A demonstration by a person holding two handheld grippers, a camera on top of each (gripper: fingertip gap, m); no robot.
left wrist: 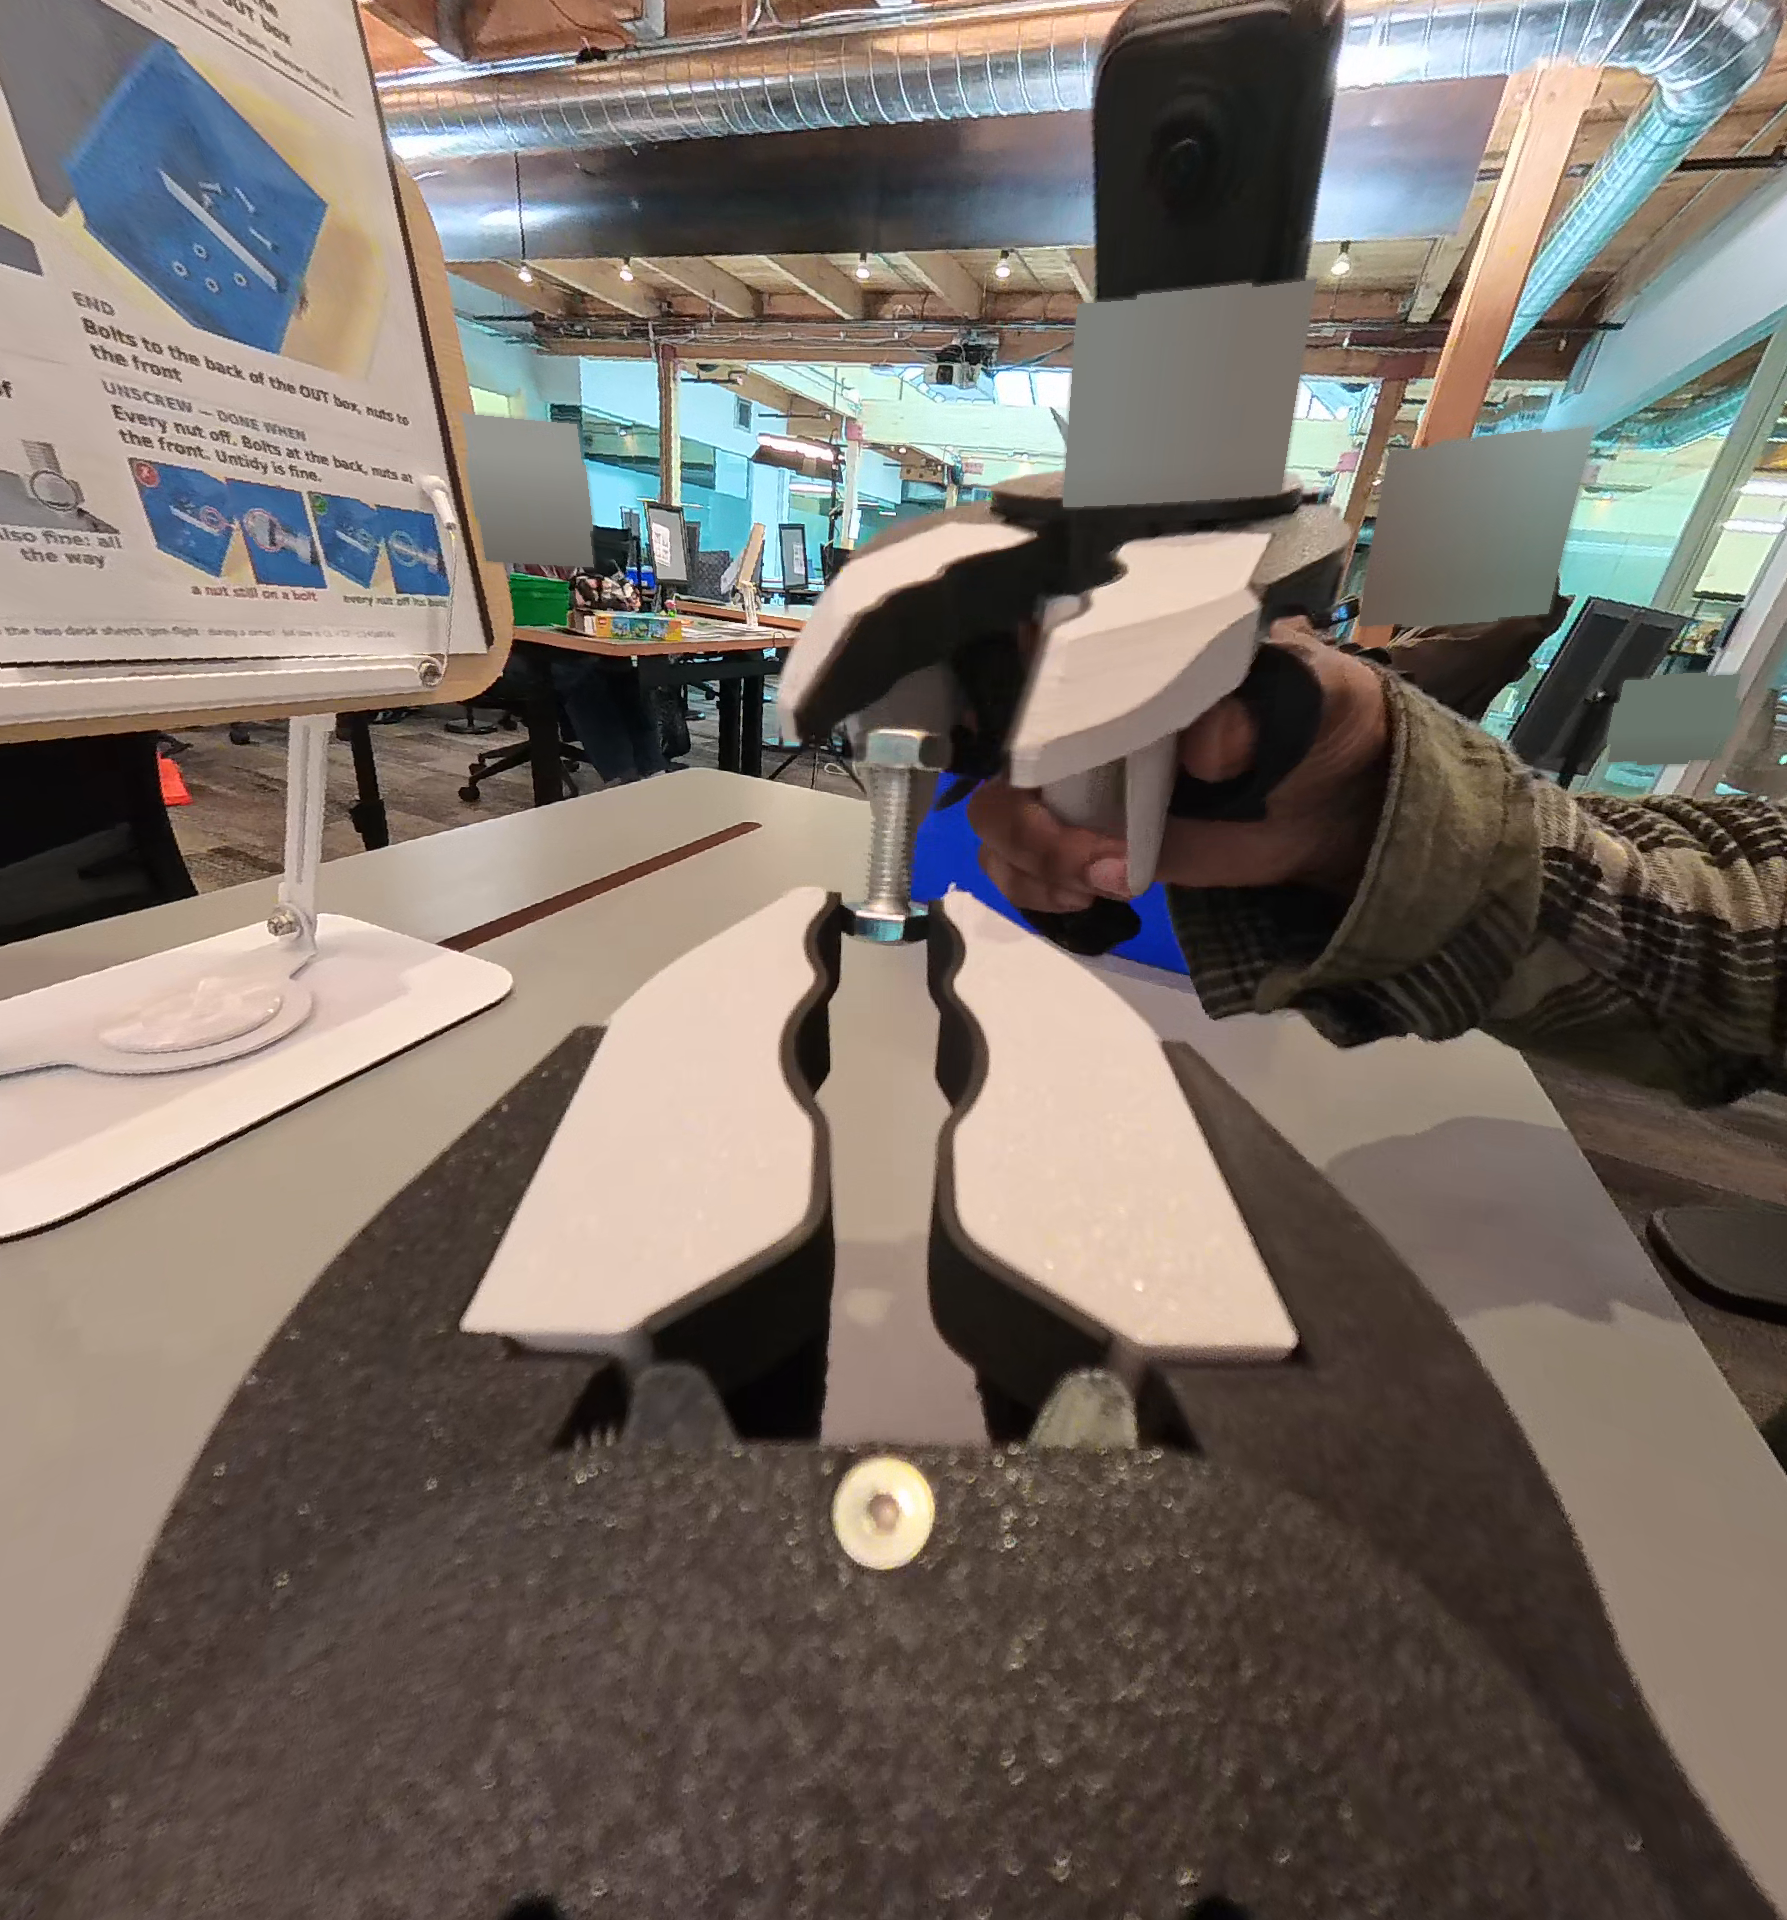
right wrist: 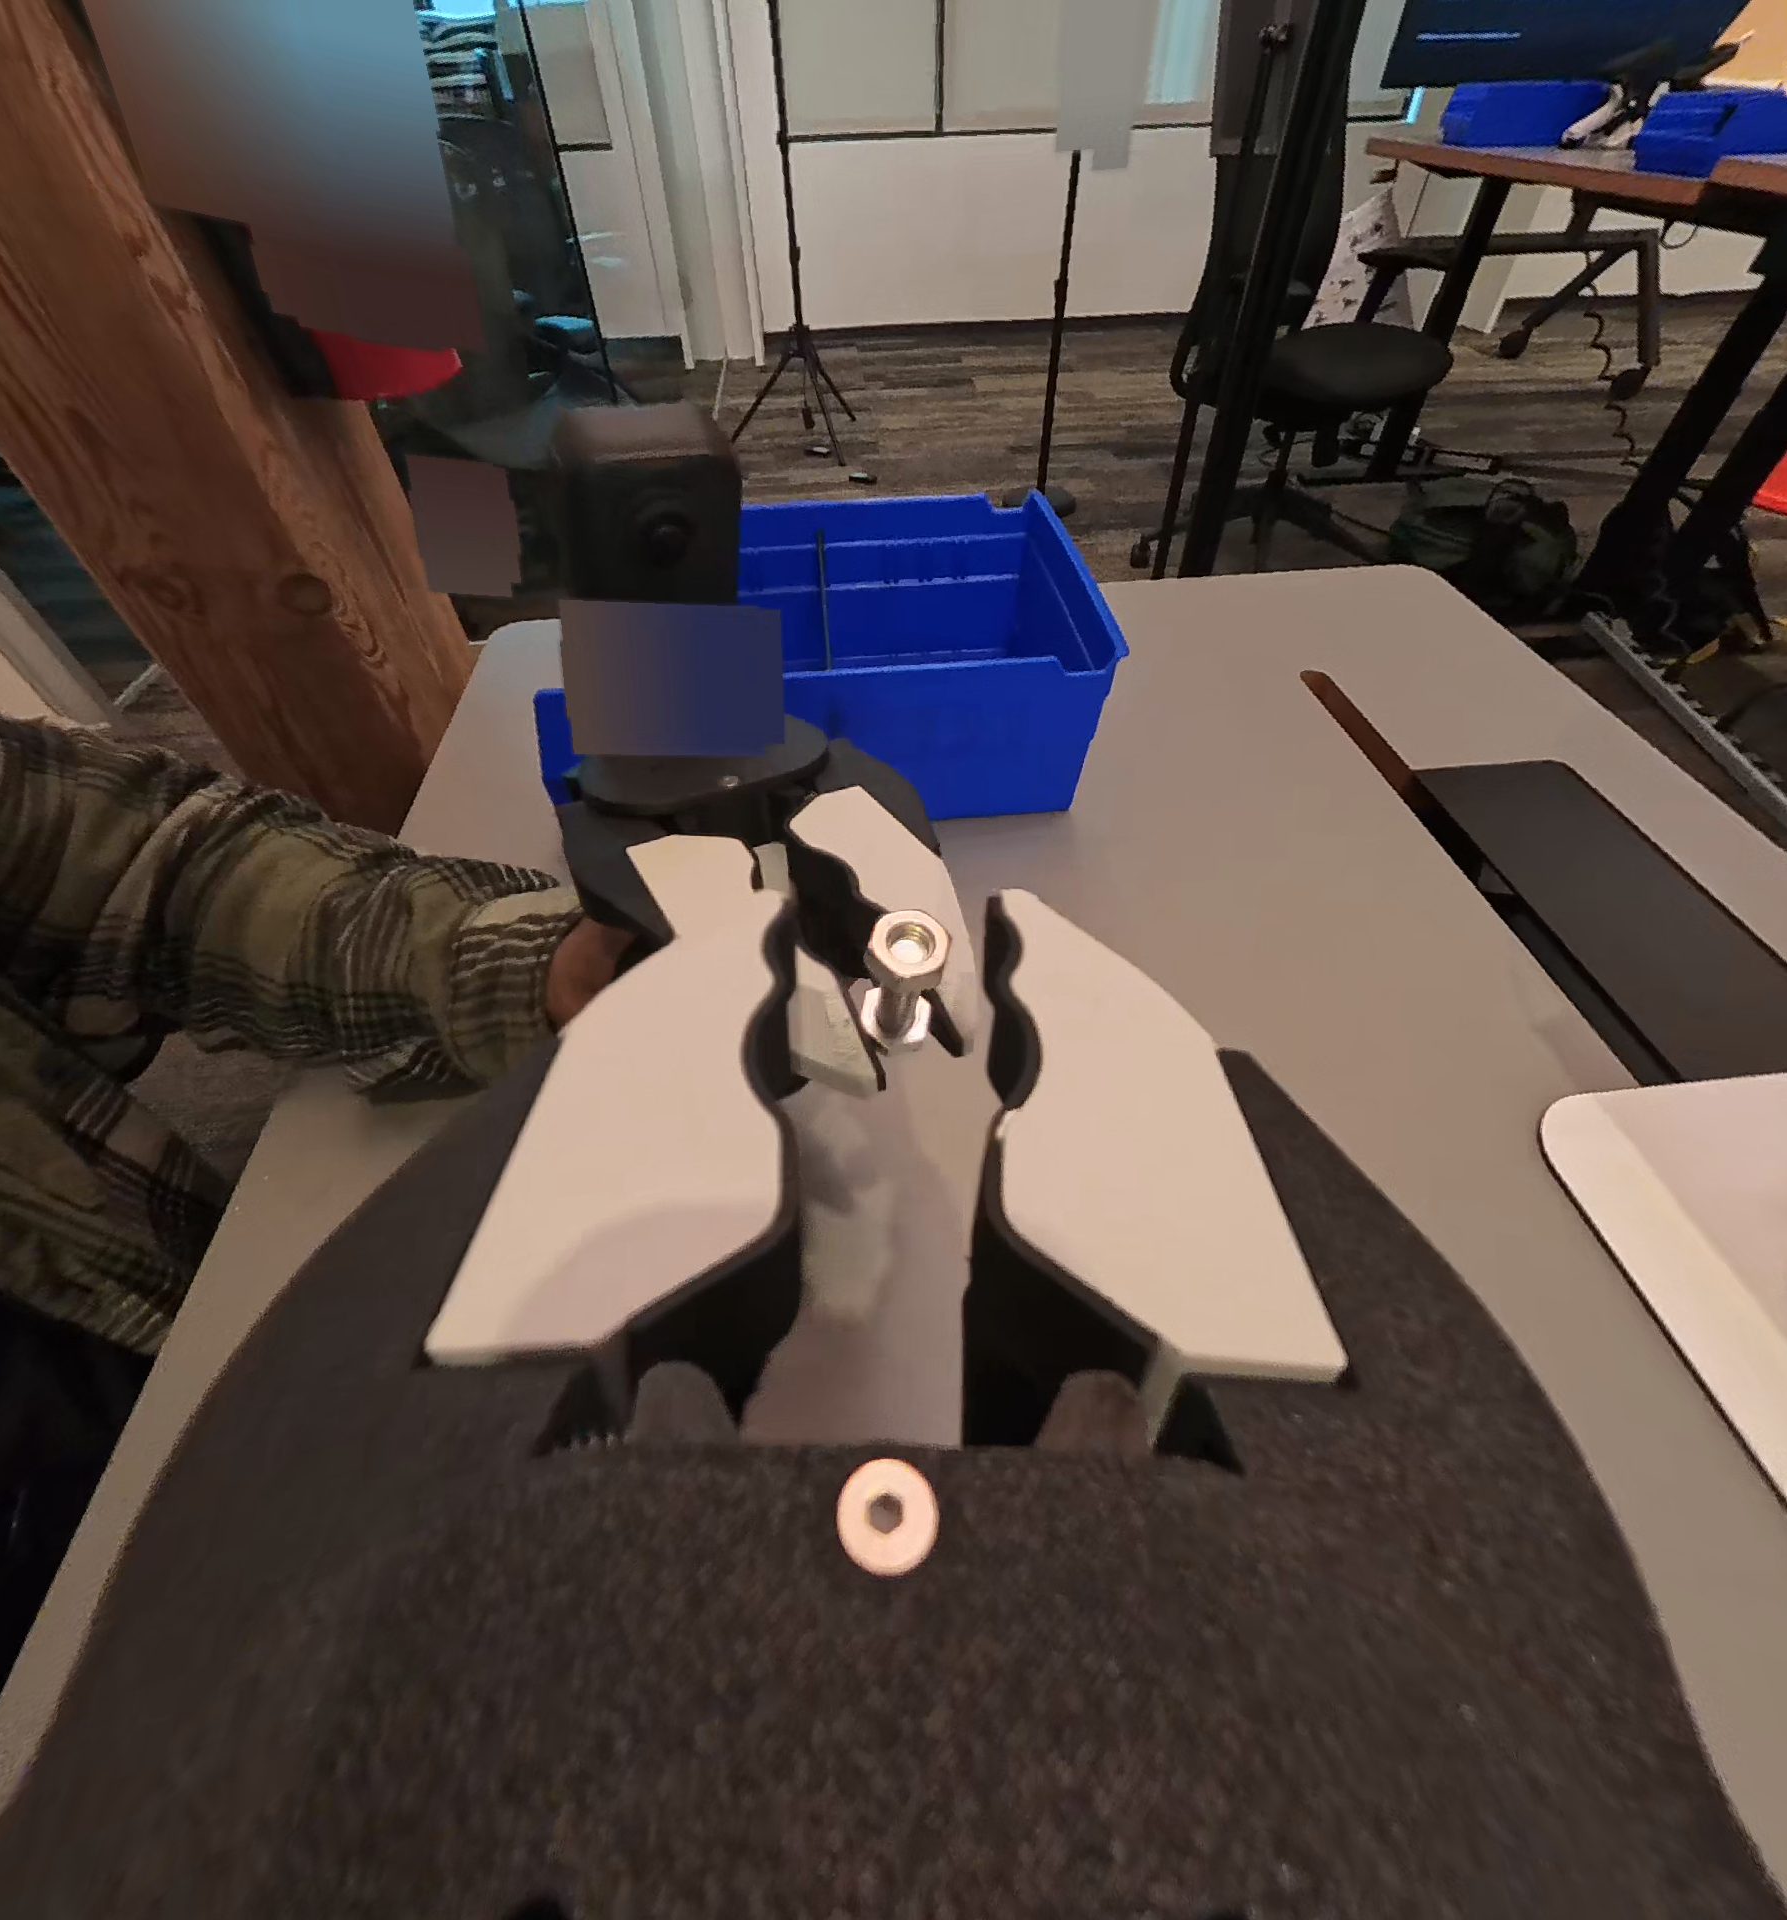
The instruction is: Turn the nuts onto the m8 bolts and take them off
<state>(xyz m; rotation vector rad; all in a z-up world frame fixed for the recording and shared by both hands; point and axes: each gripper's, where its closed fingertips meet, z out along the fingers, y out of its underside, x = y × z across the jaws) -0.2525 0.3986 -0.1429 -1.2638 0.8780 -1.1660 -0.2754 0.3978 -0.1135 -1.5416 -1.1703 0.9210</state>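
A silver bolt (left wrist: 891, 831) stands upright above the grey table (left wrist: 577, 883). My left gripper (left wrist: 887, 920) is shut on its hex head (left wrist: 884, 927) at the bottom. A nut (left wrist: 904, 748) sits at the top end of the thread. My right gripper (right wrist: 889, 920) is open, its fingers (right wrist: 1076, 1039) wide apart on either side of the nut (right wrist: 907, 951) and not pressing on it. The right wrist view shows the left gripper (right wrist: 894, 1044) clamping the bolt head (right wrist: 894, 1025). The left wrist view shows the right gripper (left wrist: 930, 748) coming down from above.
A blue bin (right wrist: 972, 707) stands on the table behind the grippers. An instruction sheet (left wrist: 172, 343) on a stand with a white base (left wrist: 193, 1049) is at the left. A black mat (right wrist: 1595, 904) lies at the right. A plaid sleeve (left wrist: 1491, 904) reaches in. My left and right fingertips are right by each other.
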